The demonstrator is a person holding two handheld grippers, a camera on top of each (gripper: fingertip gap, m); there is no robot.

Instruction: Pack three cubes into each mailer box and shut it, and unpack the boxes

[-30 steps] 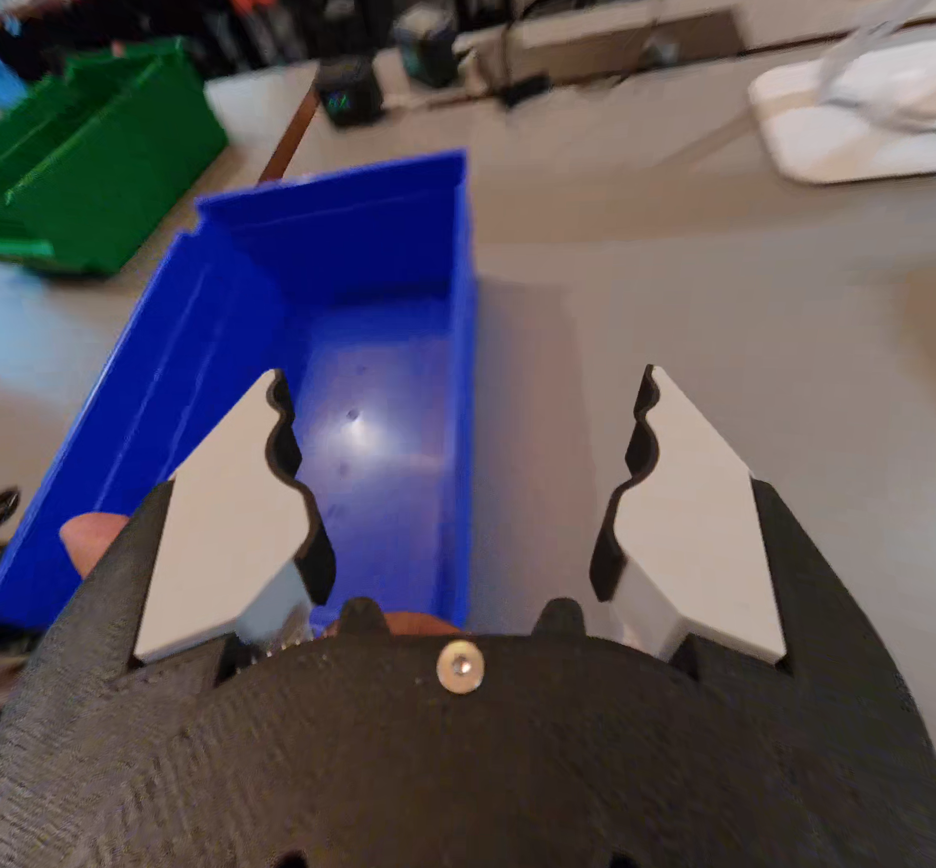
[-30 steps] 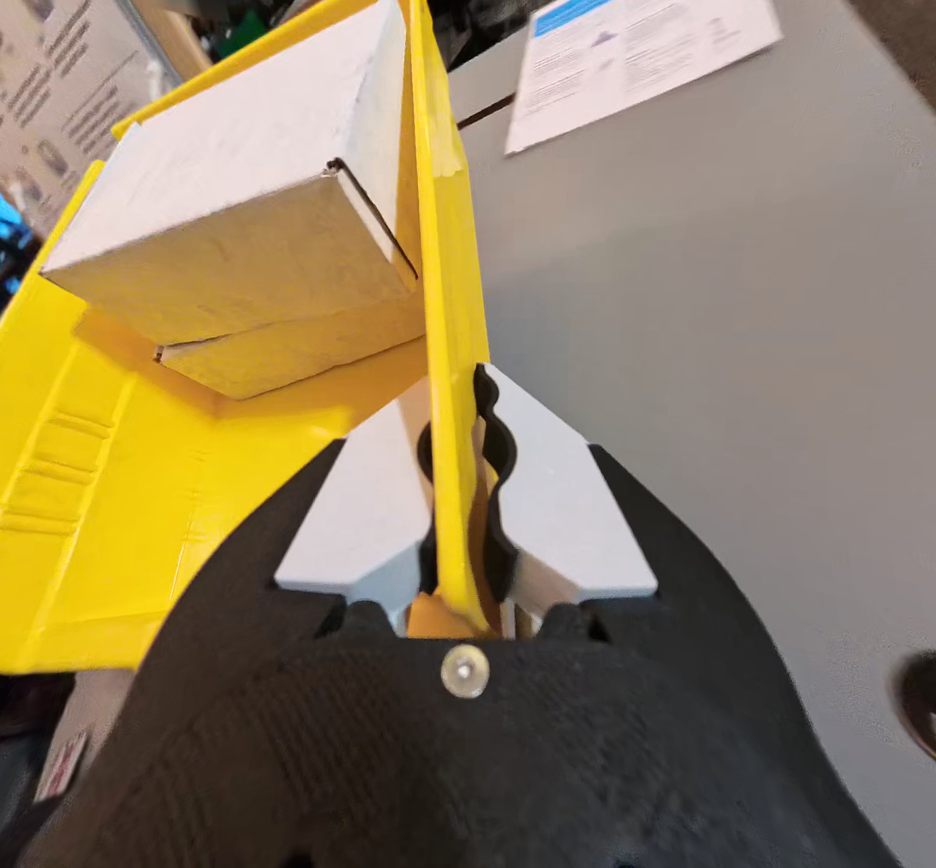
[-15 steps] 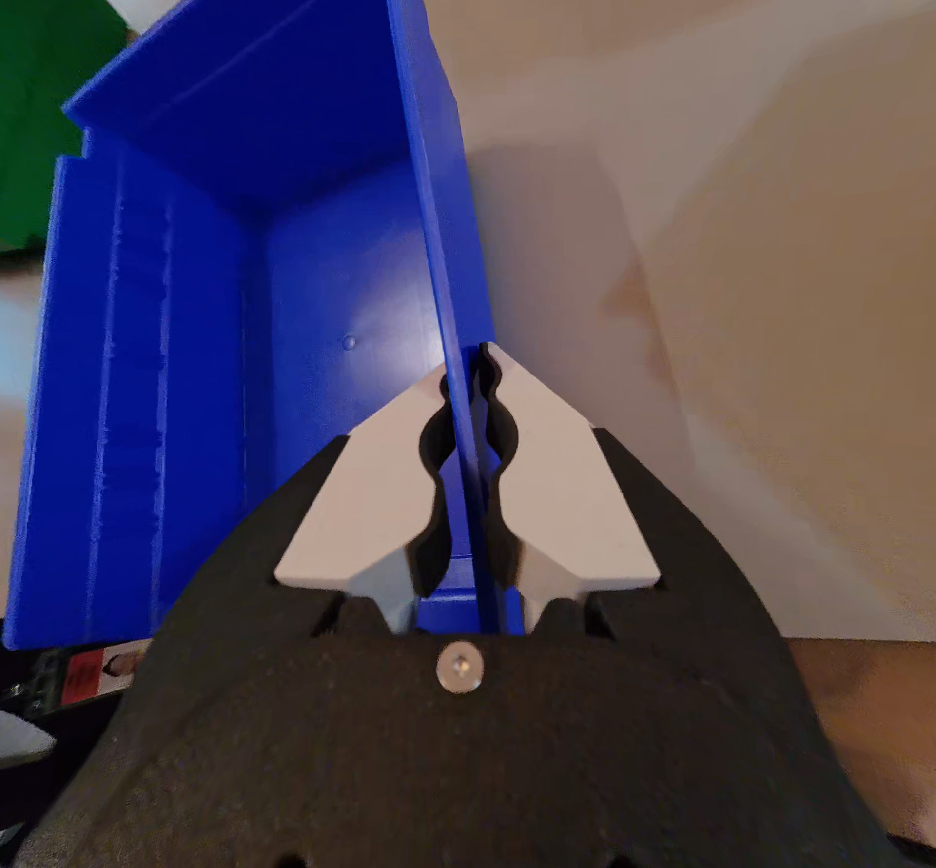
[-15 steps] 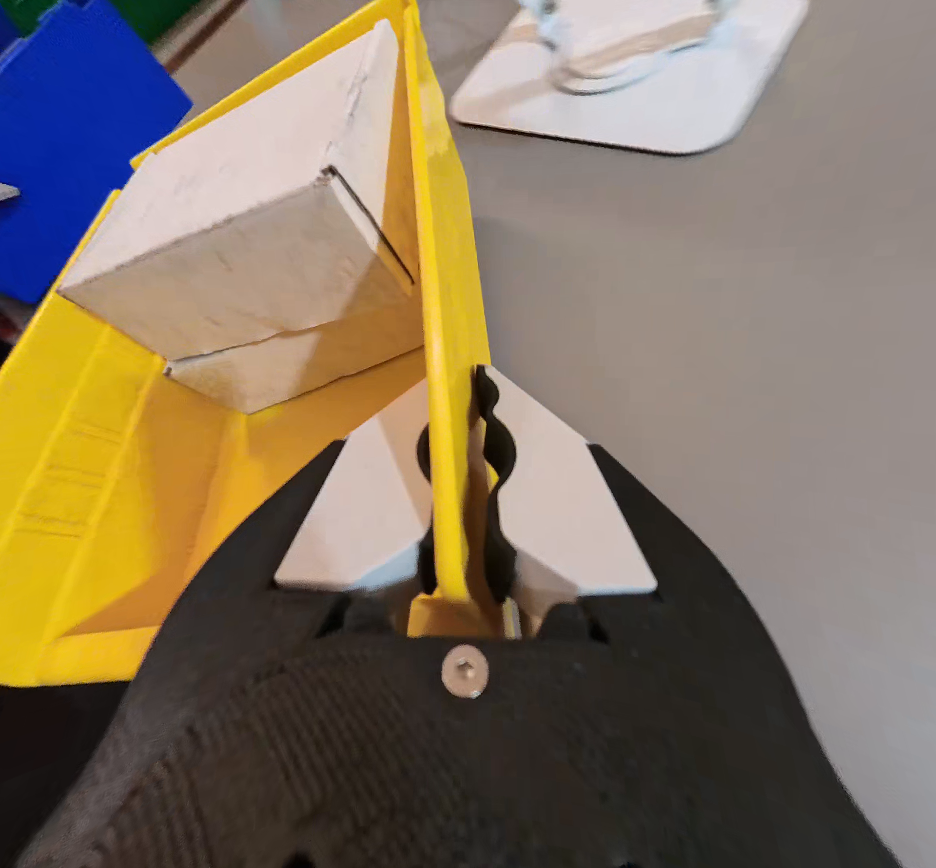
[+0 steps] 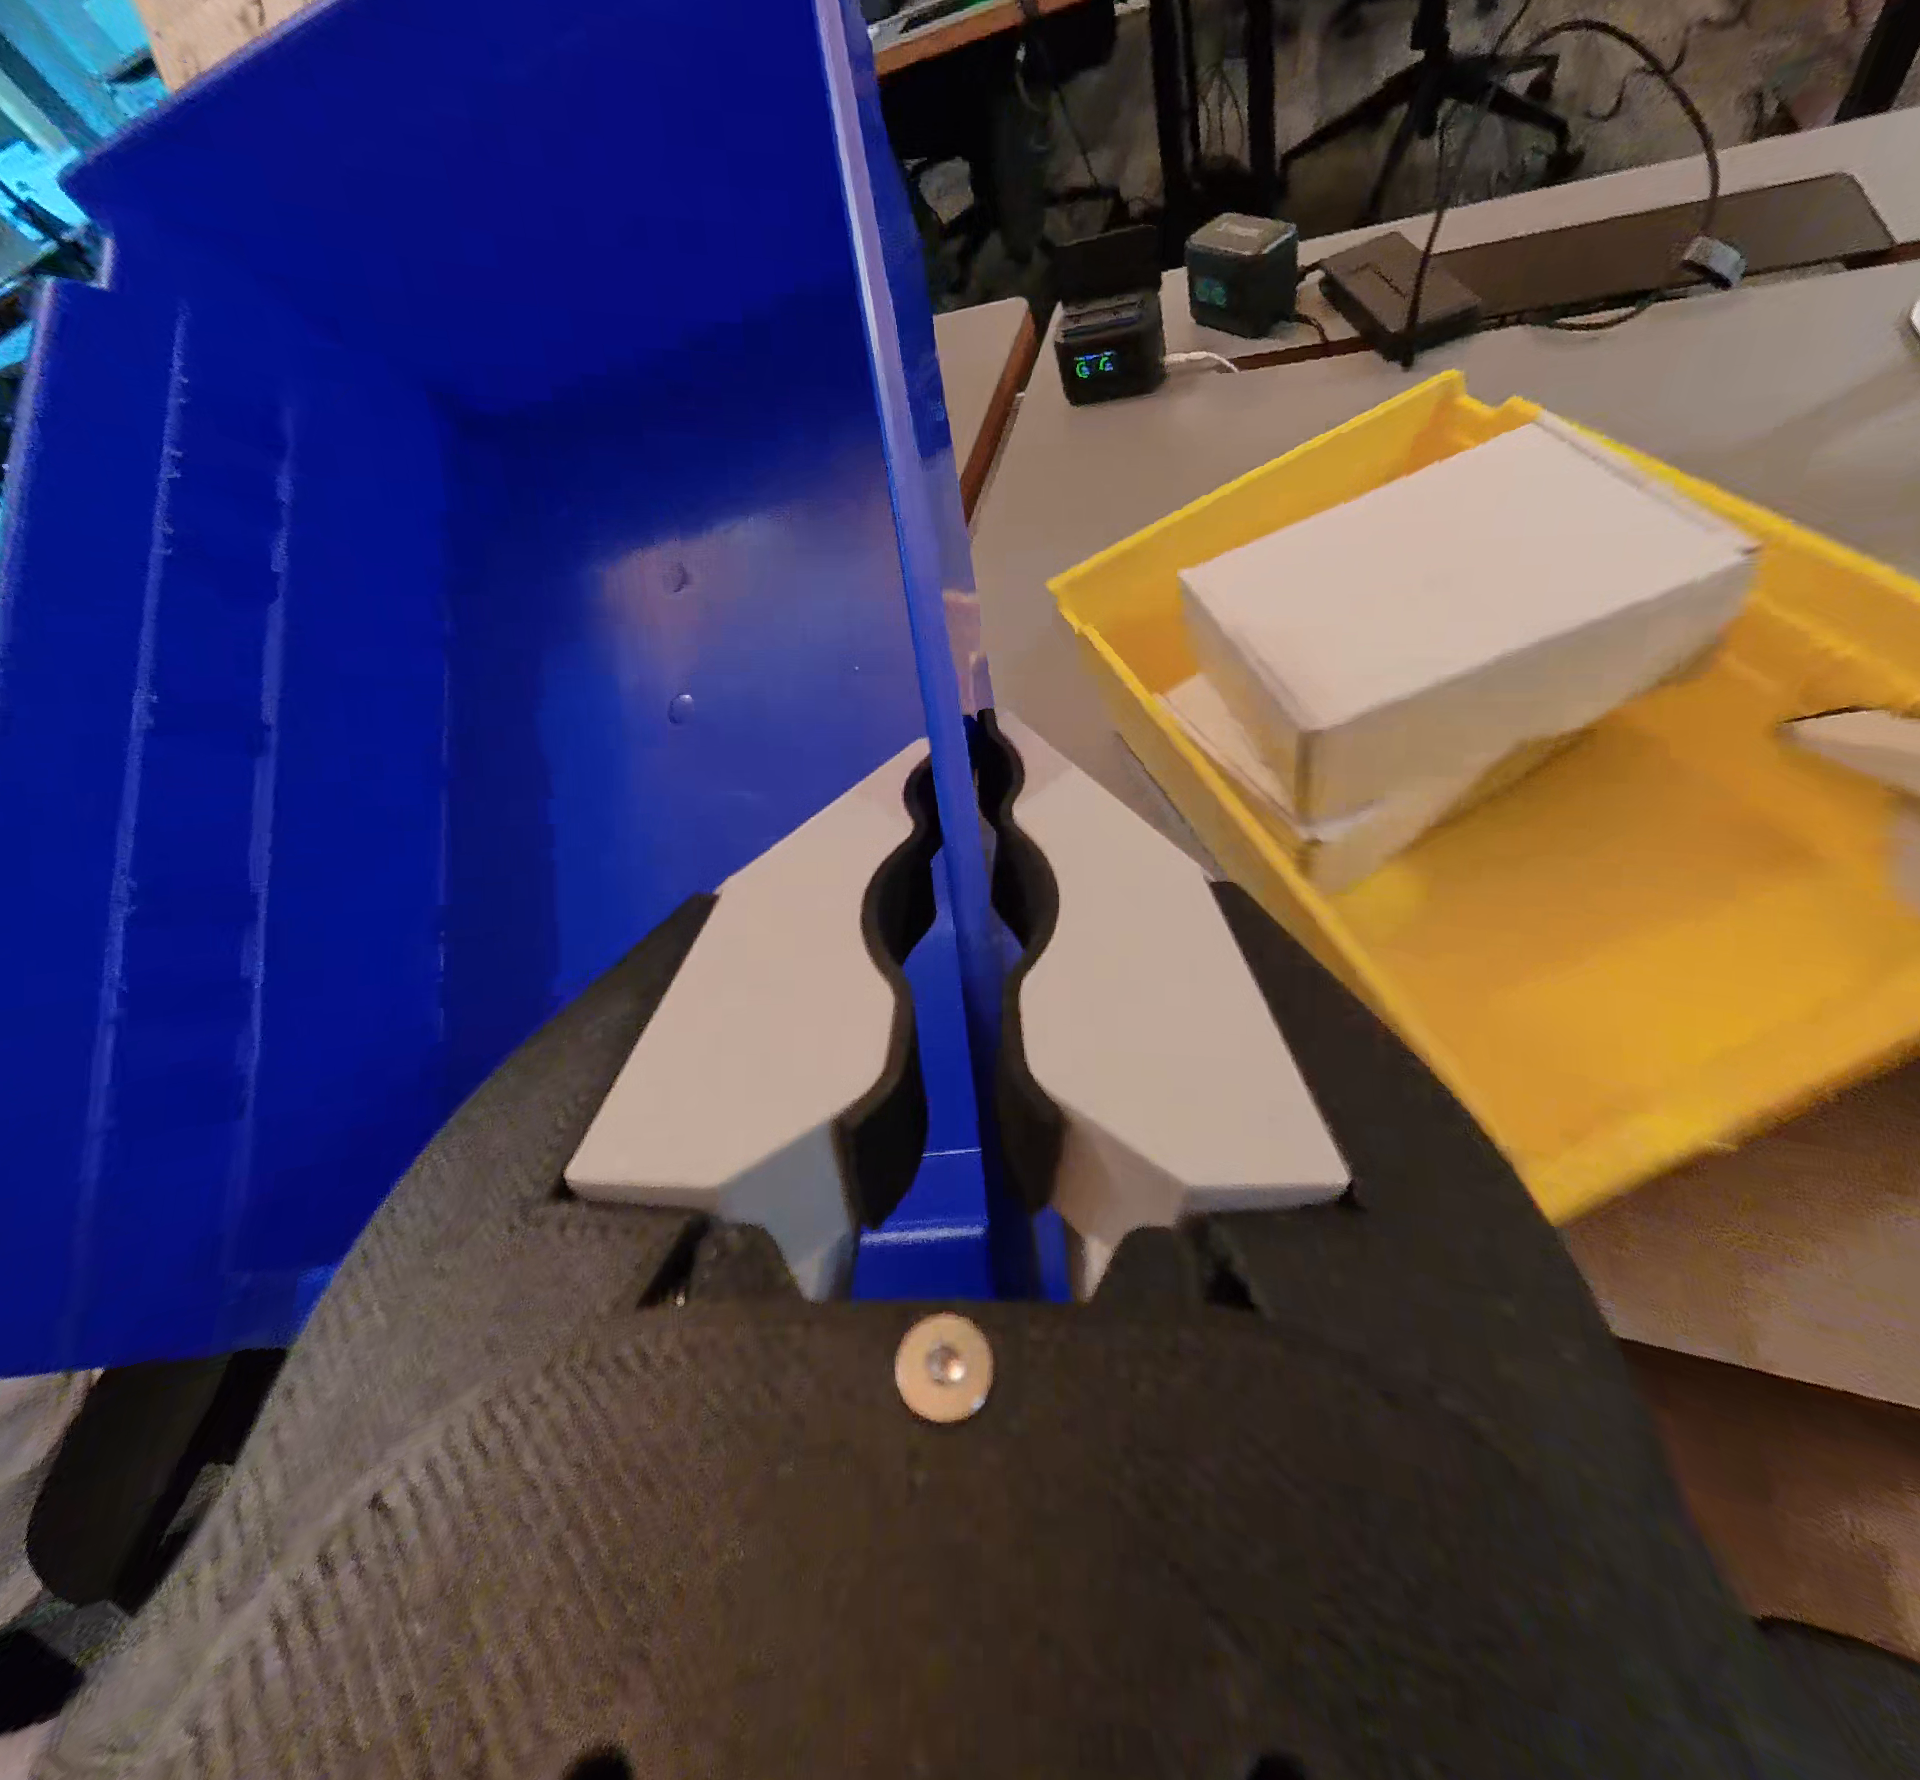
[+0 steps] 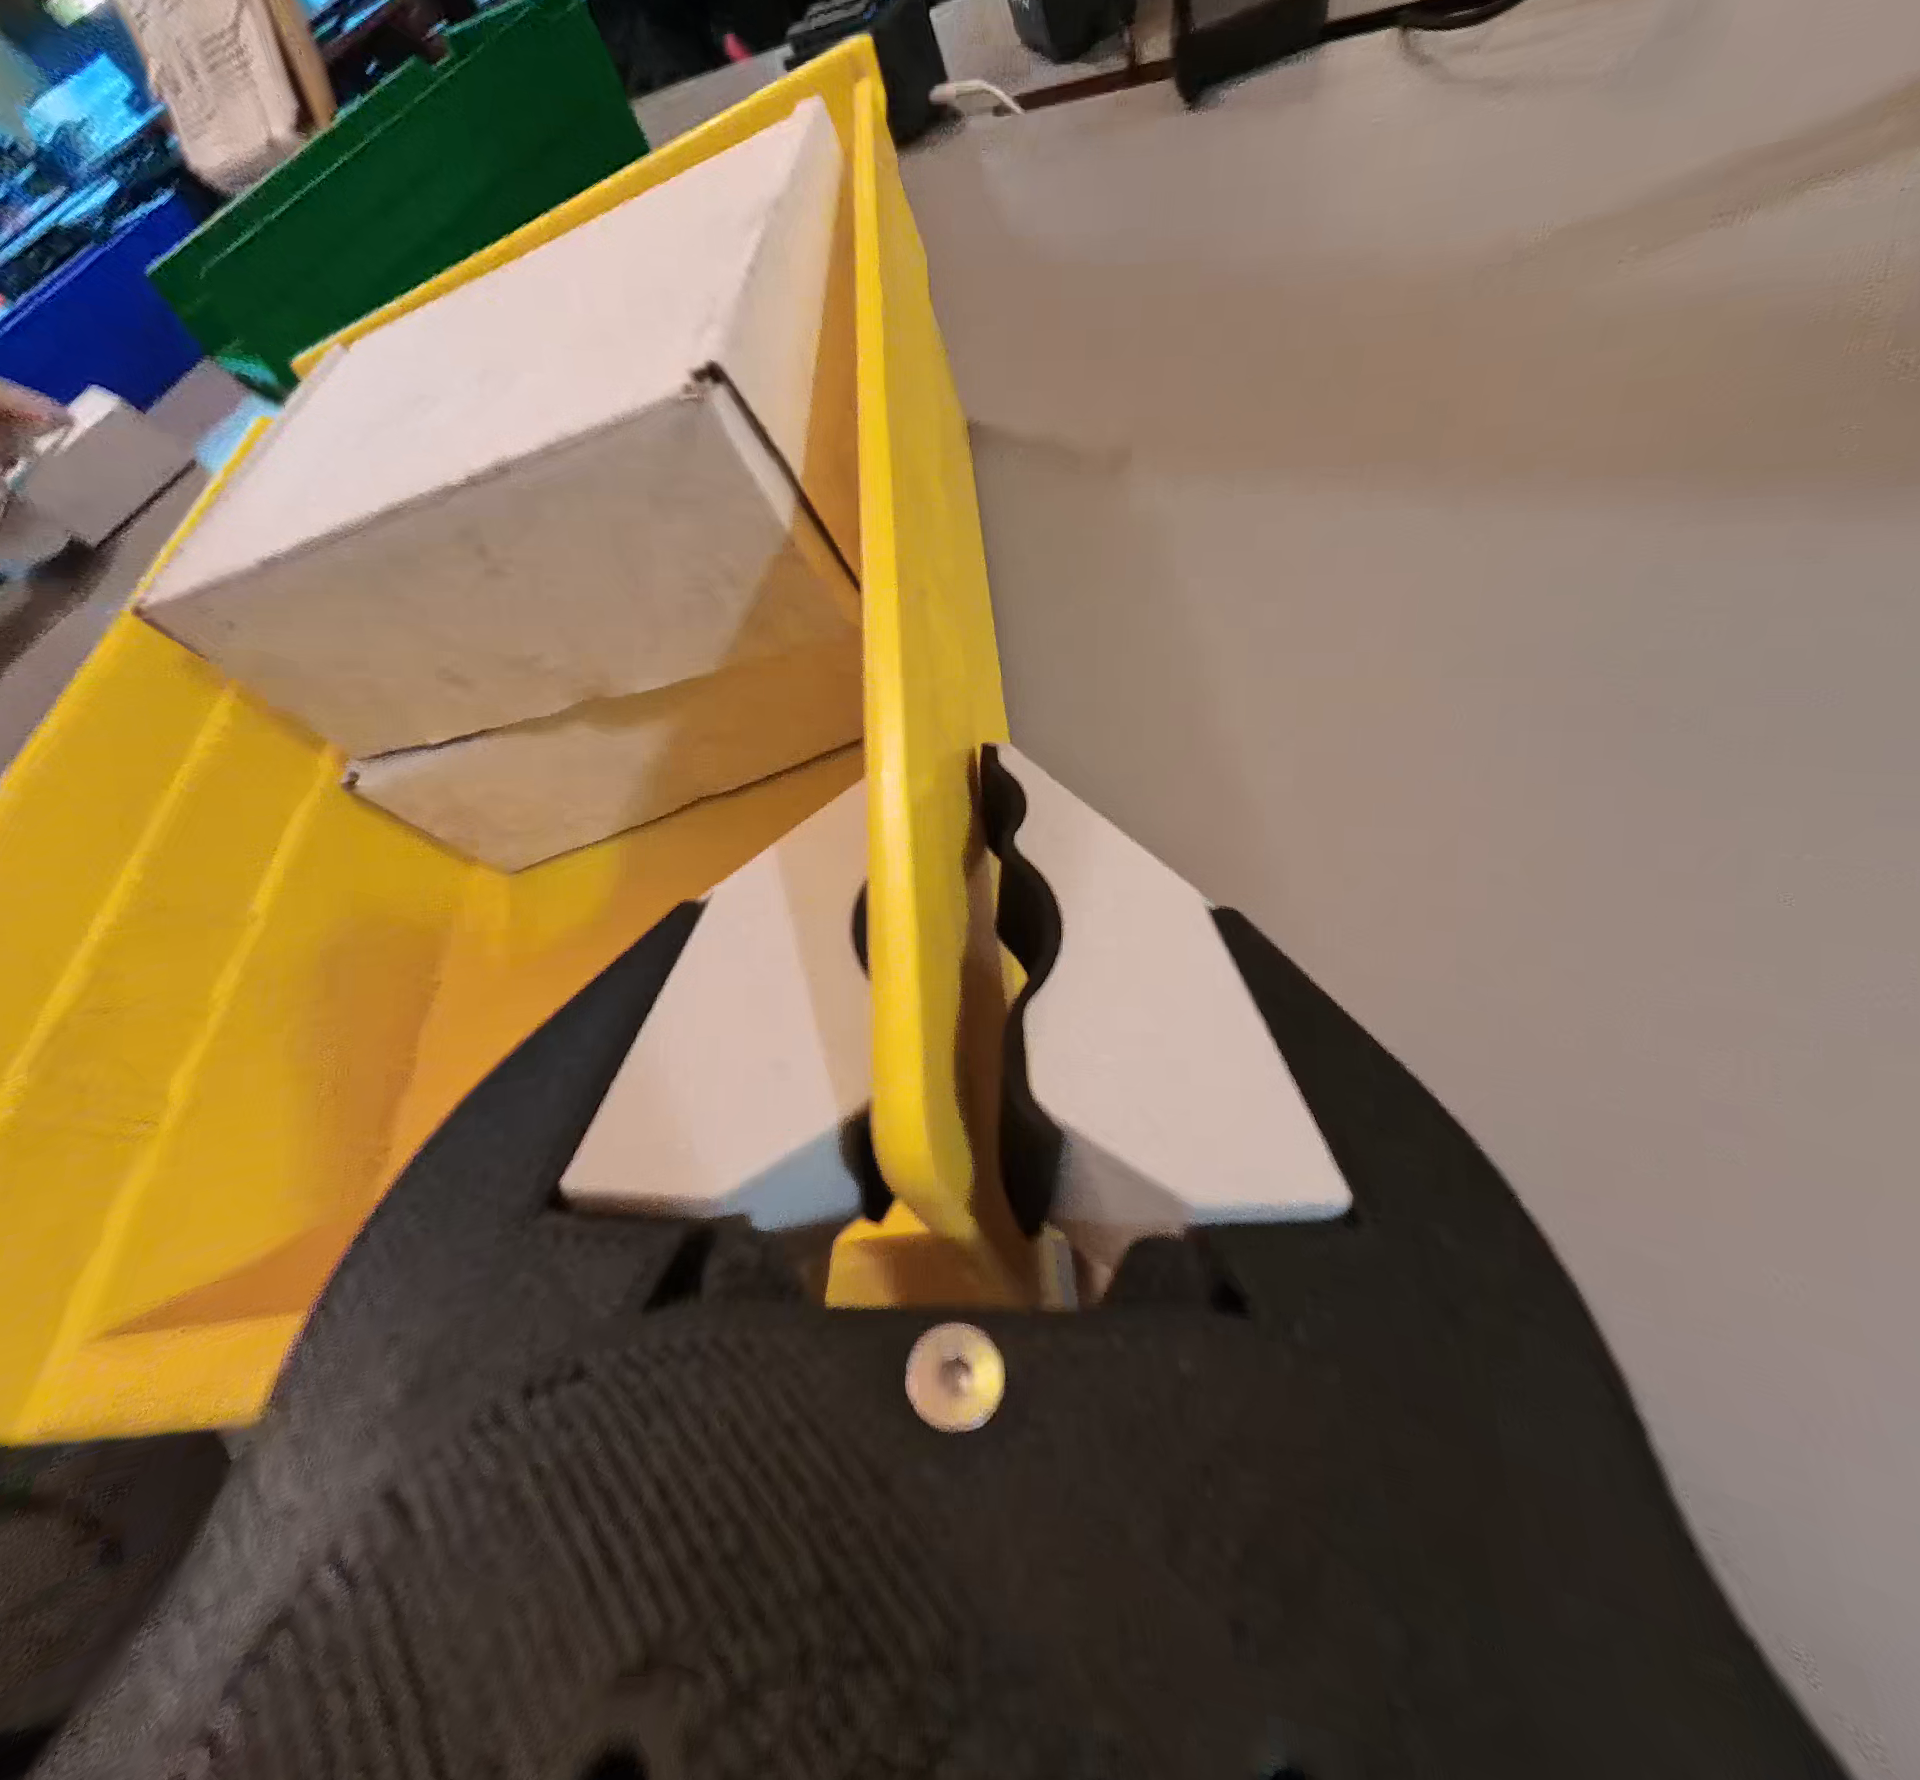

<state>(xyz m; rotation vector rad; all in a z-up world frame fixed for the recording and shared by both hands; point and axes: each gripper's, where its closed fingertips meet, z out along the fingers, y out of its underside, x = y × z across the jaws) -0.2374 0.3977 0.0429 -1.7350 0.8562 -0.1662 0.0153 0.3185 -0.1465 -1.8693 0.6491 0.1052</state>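
Left gripper (image 5: 961, 909) jaws were clamped on the blue bin (image 5: 416, 587) wall, frame centre. Right gripper (image 6: 935, 951) jaws pinched the yellow bin (image 6: 925, 691) wall. 2 white mailer boxes (image 6: 499, 525) sat stacked inside, upper left. Light, stiff cardboard, probably; best held by opposite sides.

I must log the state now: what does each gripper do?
Left gripper: closed on the blue bin side wall.
Right gripper: closed on the yellow bin side wall.
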